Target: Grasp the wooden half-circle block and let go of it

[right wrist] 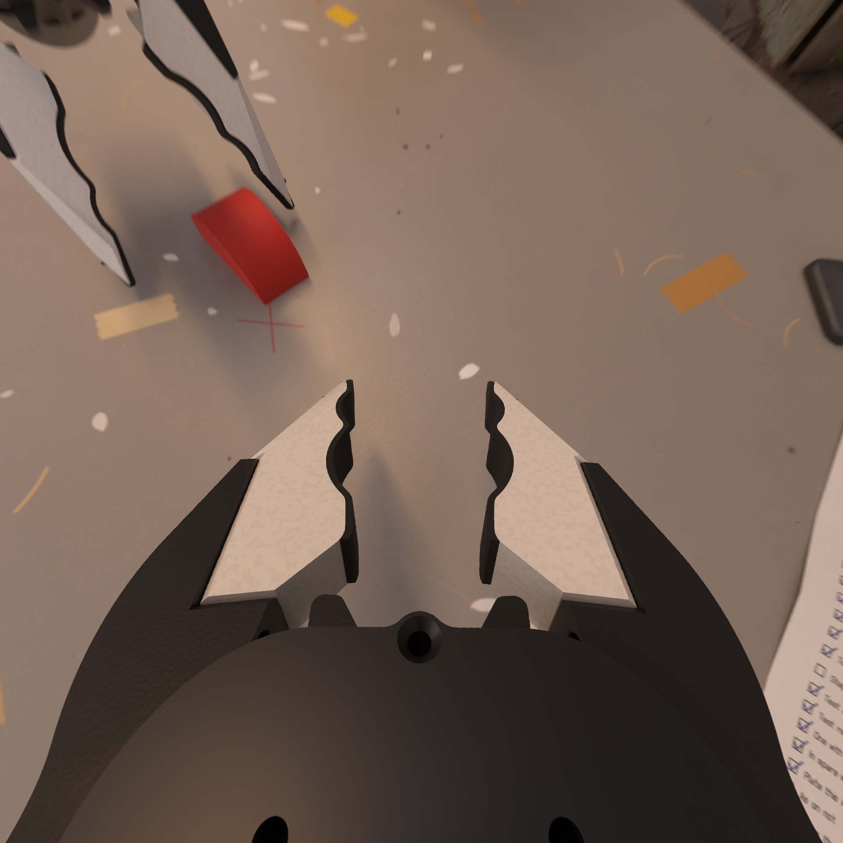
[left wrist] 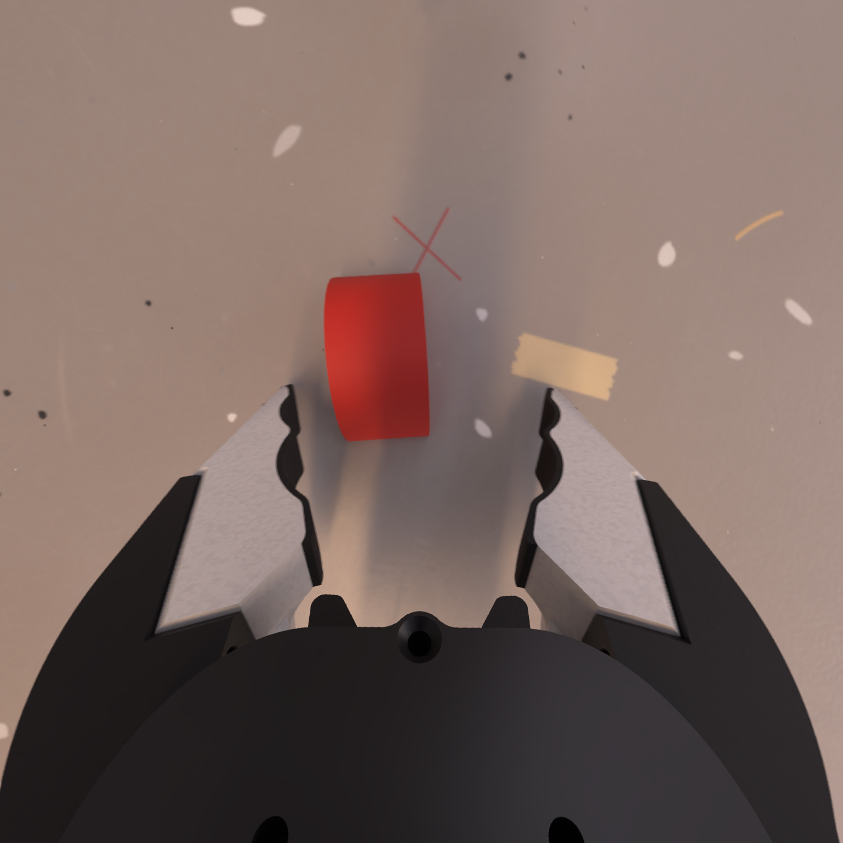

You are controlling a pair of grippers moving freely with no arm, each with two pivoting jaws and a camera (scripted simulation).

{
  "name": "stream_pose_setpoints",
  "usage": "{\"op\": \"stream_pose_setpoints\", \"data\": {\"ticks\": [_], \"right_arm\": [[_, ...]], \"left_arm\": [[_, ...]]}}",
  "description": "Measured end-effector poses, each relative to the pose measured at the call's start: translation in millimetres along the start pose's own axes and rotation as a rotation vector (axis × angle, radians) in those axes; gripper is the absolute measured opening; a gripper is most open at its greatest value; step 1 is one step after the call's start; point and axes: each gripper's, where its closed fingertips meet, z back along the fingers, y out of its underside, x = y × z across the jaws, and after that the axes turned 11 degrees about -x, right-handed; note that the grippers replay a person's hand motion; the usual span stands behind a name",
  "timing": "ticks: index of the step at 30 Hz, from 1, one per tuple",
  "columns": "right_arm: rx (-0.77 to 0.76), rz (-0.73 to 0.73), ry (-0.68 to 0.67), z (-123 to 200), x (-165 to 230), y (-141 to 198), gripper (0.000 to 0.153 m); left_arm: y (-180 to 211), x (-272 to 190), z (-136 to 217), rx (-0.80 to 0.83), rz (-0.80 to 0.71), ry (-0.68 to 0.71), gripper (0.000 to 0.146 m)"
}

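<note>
The half-circle block [left wrist: 376,356] is red and lies on the beige table with its curved side up. My left gripper [left wrist: 418,387] is open and hovers above it, its fingertips spread to either side of the block's near end, not touching it. In the right wrist view the block [right wrist: 251,246] lies at the upper left, with the left gripper [right wrist: 210,244] open over it, one finger on each side. My right gripper [right wrist: 418,382] is open and empty, well to the right of and nearer than the block.
A thin red cross mark [left wrist: 426,246] is drawn on the table just beyond the block. A strip of tan tape [left wrist: 564,366] lies to its right. In the right wrist view an orange tape strip [right wrist: 705,283], a dark grey object [right wrist: 828,299] and a printed sheet [right wrist: 816,684] lie at the right.
</note>
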Motion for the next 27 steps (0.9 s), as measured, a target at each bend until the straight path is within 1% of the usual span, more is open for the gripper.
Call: {"op": "stream_pose_setpoints", "data": {"ticks": [2, 3, 7, 10, 13, 15, 16, 18, 22, 23, 24, 27], "right_arm": [[0.041, -0.003, -0.018, -9.1, 0.6, 11.4, 0.057], [0.061, 0.001, -0.031, -13.5, -0.1, 16.2, 0.057], [0.128, 0.038, -0.088, -29.2, -5.7, 25.6, 0.055], [0.181, 0.07, -0.133, -38.2, -8.8, 29.8, 0.051], [0.23, 0.109, -0.177, -41.1, -9.7, 34.7, 0.042], [0.244, 0.13, -0.168, -39.8, -14.3, 37.1, 0.031], [0.251, 0.135, -0.162, -37.5, -17.0, 38.8, 0.03], [0.279, 0.14, -0.149, -30.1, -23.3, 43.1, 0.029], [0.341, 0.176, -0.062, -13.8, -42.5, 51.3, 0.026], [0.351, 0.184, -0.044, -12.0, -45.3, 50.8, 0.029], [0.344, 0.194, -0.038, -12.0, -45.3, 47.4, 0.035], [0.269, 0.209, -0.102, -23.6, -27.1, 26.2, 0.037]], "left_arm": [[-3.2, 4.5, -1.9, -0.01, 0.007, -0.006, 0.088], [-4.8, 6.7, -3.2, -0.014, 0.006, -0.006, 0.085], [-14.4, 16.1, -10.4, -0.052, -0.009, -0.047, 0.083], [-19.4, 14.1, -15.7, -0.08, -0.01, -0.036, 0.081], [-20.7, 7.1, -16.1, -0.111, 0.007, 0.012, 0.081], [-23.1, 6.5, -13.5, -0.16, 0.038, 0.02, 0.082], [-23.7, 7.1, -11.1, -0.178, 0.052, 0.018, 0.081], [-23.5, 7.9, -5.7, -0.195, 0.069, 0.019, 0.079], [-14.3, 11.3, -3.5, -0.176, 0.071, 0.004, 0.073], [-12.7, 10.9, -4.9, -0.17, 0.071, 0.009, 0.072], [-12.1, 10.5, -6.2, -0.169, 0.07, 0.011, 0.07], [-12.3, 9.9, -8.1, -0.17, 0.06, 0.01, 0.065]]}}
